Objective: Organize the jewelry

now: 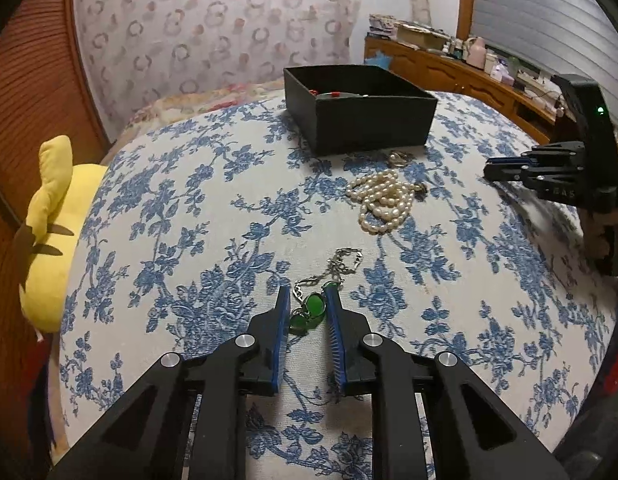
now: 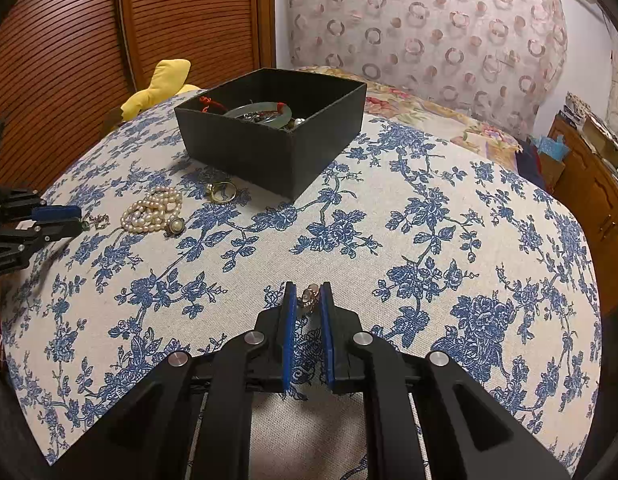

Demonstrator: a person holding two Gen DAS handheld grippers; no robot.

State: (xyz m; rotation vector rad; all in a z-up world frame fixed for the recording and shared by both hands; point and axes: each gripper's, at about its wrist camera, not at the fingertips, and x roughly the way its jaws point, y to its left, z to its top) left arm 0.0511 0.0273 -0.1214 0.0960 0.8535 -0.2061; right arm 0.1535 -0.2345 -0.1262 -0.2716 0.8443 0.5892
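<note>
The left hand-held gripper [image 1: 307, 300] straddled a green-stone silver-chain pendant [image 1: 309, 312] on the blue-flowered white bed cover [image 1: 189, 220], pads apparently not yet pressing; its chain ran toward one o'clock. The right hand-held gripper [image 2: 309, 298] stood clamped on a small gold ring [image 2: 310, 296]. The black square box [image 1: 365, 120] lay at twelve o'clock, its contents half hidden; the white pearl strand [image 1: 383, 200] lay between.

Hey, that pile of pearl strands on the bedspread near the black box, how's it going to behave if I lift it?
The pearl strands lie in loose coils, so they will likely hang floppy and trail. The beads look smooth and round, so they may slip between the pads. Strands overlap, so lifting one loop probably drags the rest, maybe snagging the clasp beside them.
</note>
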